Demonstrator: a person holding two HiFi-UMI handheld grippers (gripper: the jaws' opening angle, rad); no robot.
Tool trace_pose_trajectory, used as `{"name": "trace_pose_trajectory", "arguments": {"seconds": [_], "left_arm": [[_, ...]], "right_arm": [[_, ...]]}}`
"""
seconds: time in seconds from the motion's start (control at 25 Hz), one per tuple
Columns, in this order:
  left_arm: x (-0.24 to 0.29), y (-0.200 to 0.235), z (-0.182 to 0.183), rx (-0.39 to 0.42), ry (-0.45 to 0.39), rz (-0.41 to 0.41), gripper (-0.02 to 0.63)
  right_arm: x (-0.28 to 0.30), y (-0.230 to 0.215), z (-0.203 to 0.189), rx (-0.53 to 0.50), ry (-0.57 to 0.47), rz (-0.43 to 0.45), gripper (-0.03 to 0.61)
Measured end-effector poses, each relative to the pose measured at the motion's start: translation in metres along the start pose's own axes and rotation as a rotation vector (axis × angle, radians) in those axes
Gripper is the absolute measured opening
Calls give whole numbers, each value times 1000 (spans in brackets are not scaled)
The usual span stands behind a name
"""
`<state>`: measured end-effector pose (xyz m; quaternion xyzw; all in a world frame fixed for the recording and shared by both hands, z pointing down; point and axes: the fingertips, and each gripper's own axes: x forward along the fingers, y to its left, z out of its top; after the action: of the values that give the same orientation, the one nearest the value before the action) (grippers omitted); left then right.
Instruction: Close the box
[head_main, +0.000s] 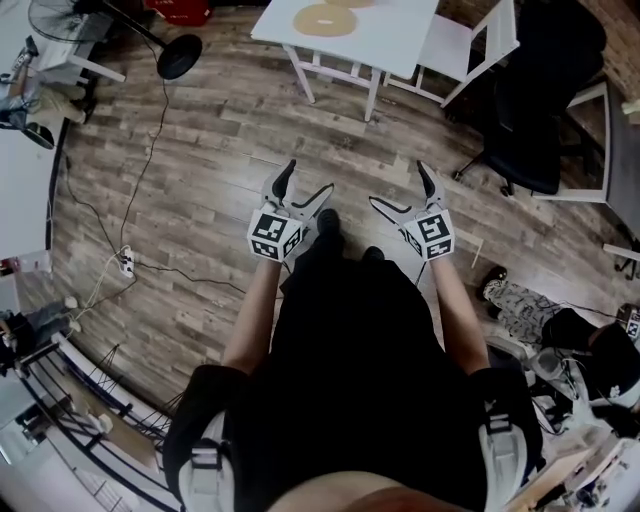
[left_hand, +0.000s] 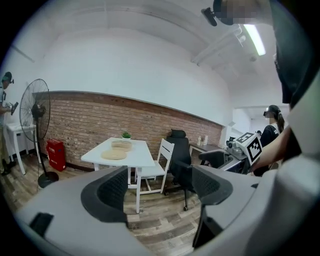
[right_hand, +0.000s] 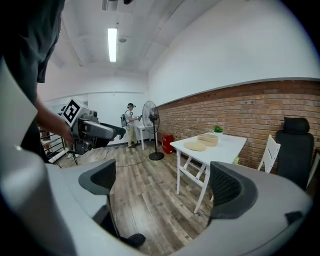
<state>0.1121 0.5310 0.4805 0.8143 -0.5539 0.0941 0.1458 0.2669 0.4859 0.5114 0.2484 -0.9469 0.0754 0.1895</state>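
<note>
Left gripper (head_main: 309, 177) and right gripper (head_main: 398, 183) gaping wide, gripping nothing, well short of the table (head_main: 400, 30). Box (right_hand: 207, 139) sitting open, lid (right_hand: 195, 146) lying beside it near the table edge. Closing not yet started.

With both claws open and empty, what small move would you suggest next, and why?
Probably a step forward toward the white table: the left claw and right claw stand open and empty above the floor, while the round box sits on that table with its flat lid beside it, seemingly out of reach.
</note>
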Motion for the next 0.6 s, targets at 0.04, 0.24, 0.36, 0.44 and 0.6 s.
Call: {"name": "trace_pose_trajectory", "arguments": {"seconds": [0.04, 0.24, 0.36, 0.44, 0.6], "left_arm": [[2, 10, 3, 2, 0, -6, 394], [6, 65, 8, 11, 5, -30, 394], [10, 90, 7, 19, 20, -56, 394], [15, 102, 7, 32, 26, -76, 394], [16, 122, 11, 28, 24, -89, 394]], "right_arm": [[9, -2, 3, 3, 2, -7, 577], [55, -3, 20, 7, 12, -47, 577], [74, -3, 30, 24, 6, -80, 577], [84, -5, 31, 38, 4, -103, 577], [100, 0, 27, 61, 25, -116, 572]]}}
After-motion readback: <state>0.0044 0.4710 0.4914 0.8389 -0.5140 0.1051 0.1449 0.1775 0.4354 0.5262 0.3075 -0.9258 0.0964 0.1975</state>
